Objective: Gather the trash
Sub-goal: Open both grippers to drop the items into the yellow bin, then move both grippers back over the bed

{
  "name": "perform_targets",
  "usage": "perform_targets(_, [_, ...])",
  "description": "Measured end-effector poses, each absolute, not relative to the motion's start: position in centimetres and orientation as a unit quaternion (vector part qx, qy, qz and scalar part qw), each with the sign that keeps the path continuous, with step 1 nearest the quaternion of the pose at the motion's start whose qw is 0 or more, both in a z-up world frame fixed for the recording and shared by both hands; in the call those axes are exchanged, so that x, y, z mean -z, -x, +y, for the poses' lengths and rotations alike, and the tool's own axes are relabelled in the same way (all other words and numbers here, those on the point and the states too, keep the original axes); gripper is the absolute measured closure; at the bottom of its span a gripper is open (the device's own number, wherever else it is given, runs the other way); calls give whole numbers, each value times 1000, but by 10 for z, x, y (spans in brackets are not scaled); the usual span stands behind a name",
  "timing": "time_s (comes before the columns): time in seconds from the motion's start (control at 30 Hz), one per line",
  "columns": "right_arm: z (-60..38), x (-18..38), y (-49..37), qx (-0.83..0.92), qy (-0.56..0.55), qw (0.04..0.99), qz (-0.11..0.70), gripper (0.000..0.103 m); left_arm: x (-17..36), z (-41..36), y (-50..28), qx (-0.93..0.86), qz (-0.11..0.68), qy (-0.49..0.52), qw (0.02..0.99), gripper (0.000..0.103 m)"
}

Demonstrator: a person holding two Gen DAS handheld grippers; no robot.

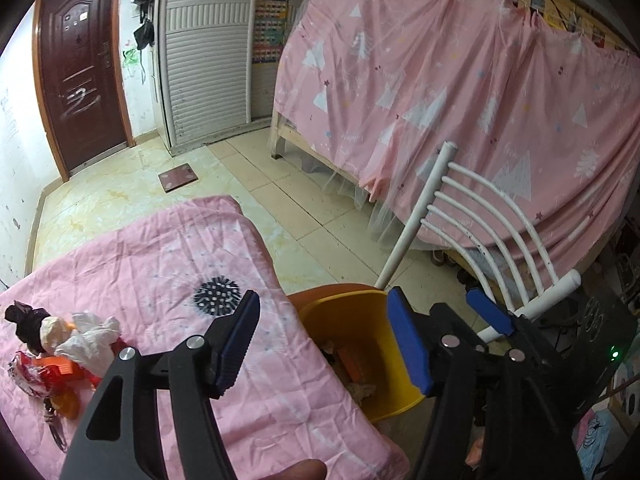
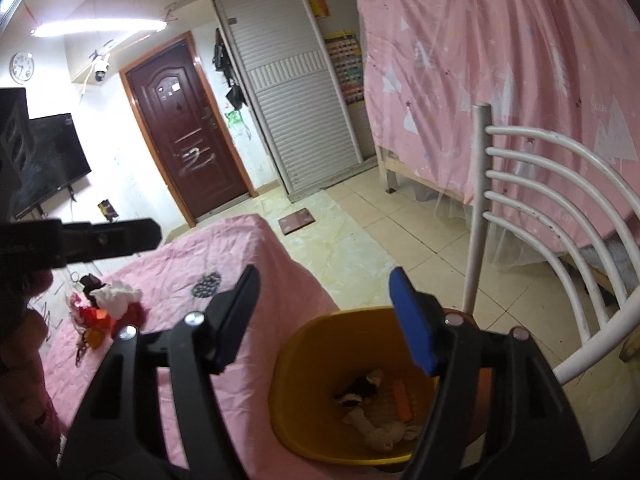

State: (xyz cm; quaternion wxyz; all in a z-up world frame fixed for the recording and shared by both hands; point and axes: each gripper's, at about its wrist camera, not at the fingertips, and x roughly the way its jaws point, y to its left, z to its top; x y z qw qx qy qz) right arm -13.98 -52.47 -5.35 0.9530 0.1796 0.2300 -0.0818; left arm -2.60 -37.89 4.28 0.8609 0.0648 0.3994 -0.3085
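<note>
While both sets of jaws stand wide and empty over the yellow bin (image 2: pixel 304 432), the trash pile (image 1: pixel 60 352) lies leftward on the pink-covered counter (image 1: pixel 168 248), nearer the left gripper (image 1: pixel 324 344).

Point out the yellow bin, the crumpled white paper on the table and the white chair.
yellow bin (image 2: pixel 304 360): right wrist view, on the inner left wall below the rim.
crumpled white paper (image 1: pixel 90 346): left wrist view, on the middle of the wad.
white chair (image 2: pixel 478 200): right wrist view, on the upright post of the backrest.
</note>
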Motion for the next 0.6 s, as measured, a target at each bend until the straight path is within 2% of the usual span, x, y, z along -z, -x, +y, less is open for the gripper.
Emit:
perform_targets(0.23, [-492,41,119,50,-156,958,236,38,-59,-338,19,288,380,-46,878,41])
perform_targets(0.33, [-474,37,107,34,-144,959,240,33,-64,-316,13,269,374,-40,887,40])
perform_targets(0.6, [-412,26,73,-19,-107,961,254,33,-70,-247,-10,211,364,-11,907,38])
